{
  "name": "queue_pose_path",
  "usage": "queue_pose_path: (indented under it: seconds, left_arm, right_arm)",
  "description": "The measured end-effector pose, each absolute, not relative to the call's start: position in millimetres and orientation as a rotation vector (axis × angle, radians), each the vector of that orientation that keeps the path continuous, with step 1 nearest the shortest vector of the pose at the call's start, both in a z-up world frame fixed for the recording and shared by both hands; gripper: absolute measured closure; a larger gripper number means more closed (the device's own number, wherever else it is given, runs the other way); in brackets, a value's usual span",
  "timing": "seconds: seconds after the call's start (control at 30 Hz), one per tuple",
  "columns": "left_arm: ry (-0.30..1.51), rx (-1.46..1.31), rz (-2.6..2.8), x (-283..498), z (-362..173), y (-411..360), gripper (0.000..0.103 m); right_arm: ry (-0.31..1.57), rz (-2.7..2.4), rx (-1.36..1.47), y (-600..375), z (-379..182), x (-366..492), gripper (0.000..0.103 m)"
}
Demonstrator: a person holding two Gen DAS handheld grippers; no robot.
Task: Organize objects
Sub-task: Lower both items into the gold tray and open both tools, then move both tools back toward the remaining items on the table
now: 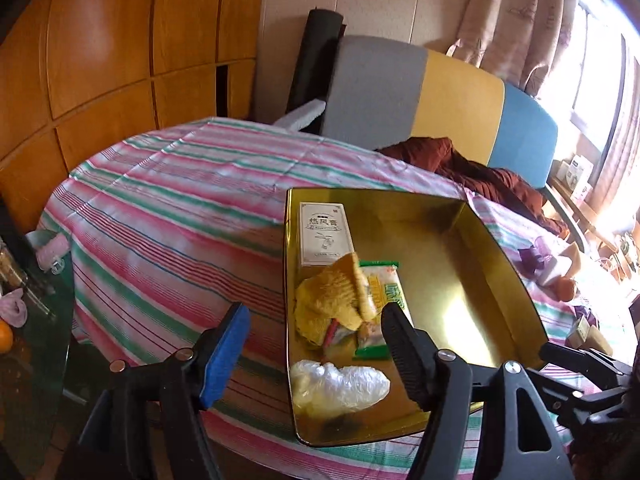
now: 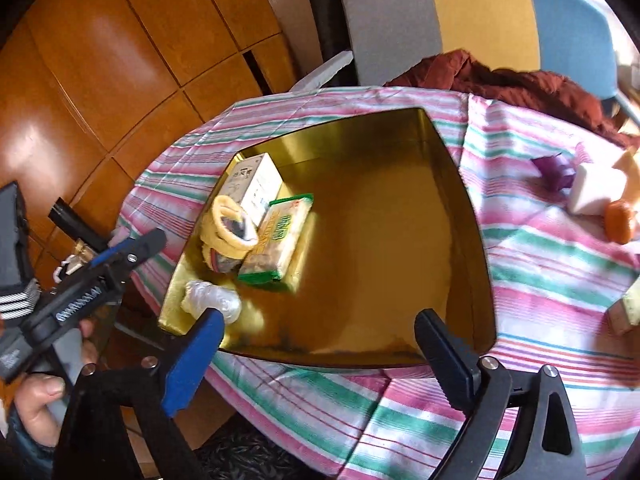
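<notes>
Broadly, a table under a pink, green and white striped cloth (image 2: pixel 540 264) fills both views, with a chair (image 1: pixel 440 96) in grey, yellow and blue panels behind it and a rust-red garment (image 2: pixel 520 80) heaped on the seat. On the cloth sits a shallow gold tin tray (image 2: pixel 460 208), most of its floor bare. Along the tray's left side lie a white box with printing (image 1: pixel 325 233), a green-edged snack packet (image 2: pixel 280 236) beside it, a yellow knitted piece (image 1: pixel 332 300) partly over the packet, and a crumpled clear plastic bag (image 1: pixel 340 386) nearest the camera. Off to the right on the cloth rest a white block (image 2: pixel 596 192), a purple ribbon bow (image 2: pixel 556 168) and a small orange item (image 2: pixel 620 222), well apart from the tray. The left gripper (image 1: pixel 316 344) hangs released, gaping across the tray's left rim, holding nothing. The right gripper (image 2: pixel 320 344) is likewise spread wide over the tray's near edge, empty. A hand (image 2: pixel 36 404) grips the left tool's handle.
</notes>
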State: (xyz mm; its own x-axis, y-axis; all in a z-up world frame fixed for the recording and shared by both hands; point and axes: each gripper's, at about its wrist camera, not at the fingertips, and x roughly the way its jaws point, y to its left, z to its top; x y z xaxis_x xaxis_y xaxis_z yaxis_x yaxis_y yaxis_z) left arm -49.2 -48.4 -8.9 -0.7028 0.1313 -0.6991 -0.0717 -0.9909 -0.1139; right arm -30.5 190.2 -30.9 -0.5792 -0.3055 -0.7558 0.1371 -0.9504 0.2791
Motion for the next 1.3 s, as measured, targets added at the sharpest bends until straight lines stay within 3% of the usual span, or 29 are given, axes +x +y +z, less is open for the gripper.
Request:
queue_pose_path:
  seconds: [0.1,0.8,1.3]
  left_arm:
    - [-0.083,-1.137,2.799,-45,-4,-41,0.034]
    - [0.150,-1.081,2.662,-12,-7,33,0.034]
    - [0.205,-1.069,2.501,-9,-11,76,0.034]
  right_arm:
    - [-0.241,-2.633,1.248,192,-25,-26,0.000]
    - [-0.152,-2.836,1.234,238,-15,-10,0.000]
    - [-0.408,-3.160,1.309,398,10,17,0.000]
